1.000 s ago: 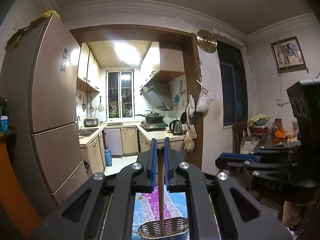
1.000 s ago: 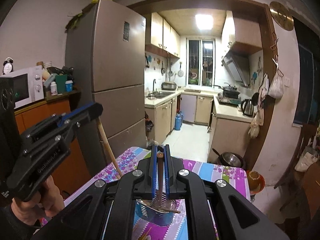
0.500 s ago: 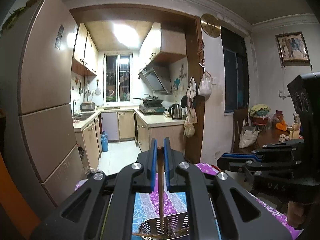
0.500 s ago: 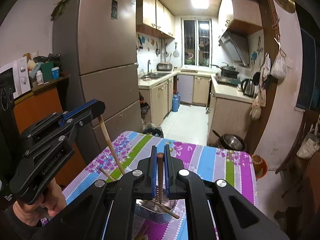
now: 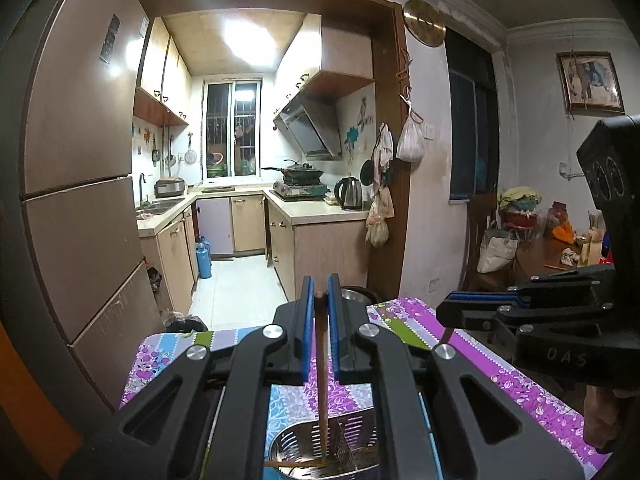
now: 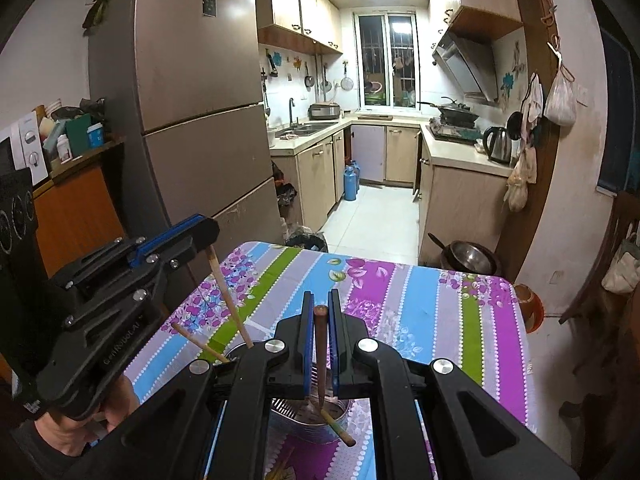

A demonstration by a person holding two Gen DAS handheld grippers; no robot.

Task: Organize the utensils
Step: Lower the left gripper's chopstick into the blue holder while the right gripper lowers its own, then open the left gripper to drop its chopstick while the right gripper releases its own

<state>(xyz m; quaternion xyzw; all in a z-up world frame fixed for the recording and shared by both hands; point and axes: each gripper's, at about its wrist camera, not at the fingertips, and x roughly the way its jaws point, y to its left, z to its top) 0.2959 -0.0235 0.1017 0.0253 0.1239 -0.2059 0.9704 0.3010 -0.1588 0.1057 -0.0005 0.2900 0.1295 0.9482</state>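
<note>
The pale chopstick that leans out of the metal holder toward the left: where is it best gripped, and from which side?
Probably near its free upper end: the leaning chopstick juts up and left, clear of the holder, over the tablecloth. Come from above, jaws across the slanted shaft; its lower part is hidden.

Behind the worktop with its striped flowered cloth we see a tall brown fridge, a kettle on the kitchen counter, a blue bottle on the floor, a steel bowl and a framed picture on the wall.
</note>
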